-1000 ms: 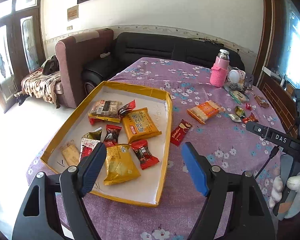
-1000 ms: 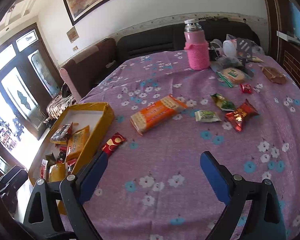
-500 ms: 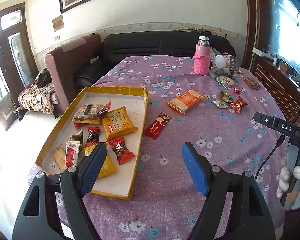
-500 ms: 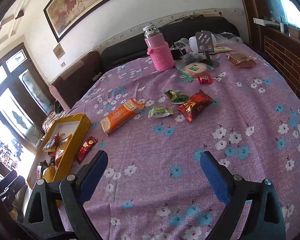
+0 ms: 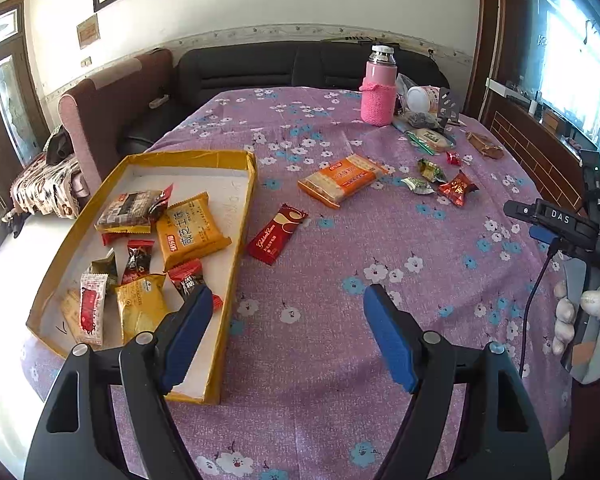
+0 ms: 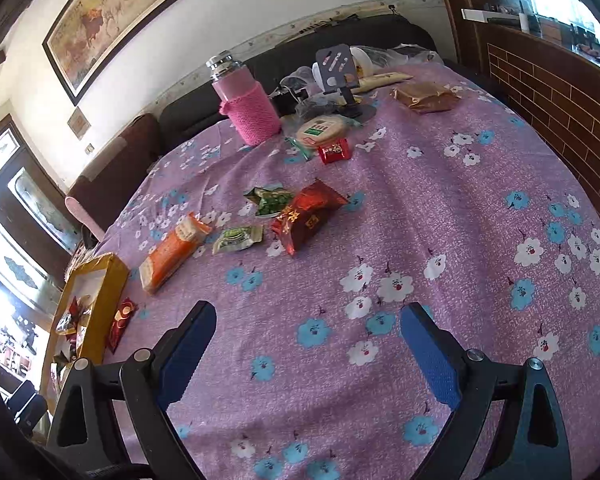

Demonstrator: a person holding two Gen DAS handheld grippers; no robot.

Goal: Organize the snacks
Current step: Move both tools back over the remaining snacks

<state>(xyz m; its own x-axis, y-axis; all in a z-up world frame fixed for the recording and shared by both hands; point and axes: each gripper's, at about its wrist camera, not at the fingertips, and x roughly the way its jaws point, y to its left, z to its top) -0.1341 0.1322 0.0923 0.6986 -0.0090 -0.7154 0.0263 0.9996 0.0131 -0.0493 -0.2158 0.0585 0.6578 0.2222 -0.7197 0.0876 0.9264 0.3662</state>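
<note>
Only the left wrist view looks into the shallow yellow cardboard tray [image 5: 242, 216], holding about eight snack packets; six wrapped snacks [image 6: 309, 216] lie on purple cloth. Left gripper [image 5: 288, 320] and right gripper [image 6: 308, 332] gape empty.

- One yellow tray [image 5: 236, 216], left of the frame.
- About nine snack packets in the tray [image 5: 190, 232]; overlaps make the count unsure.
- One dark red bar [image 5: 277, 233] just right of the tray.
- One orange cracker pack [image 5: 342, 178], centre.
- Two green sweets [image 6: 274, 200] and one large red packet [image 6: 306, 216], mid-frame.
- One small red sweet [image 6: 334, 151], one round wafer pack [image 6: 322, 130], one brown packet [image 6: 424, 96], upper part.
- One pink bottle [image 6: 248, 108].
- Two grippers, one in each view's lower part [image 5: 288, 320] [image 6: 306, 340].
</note>
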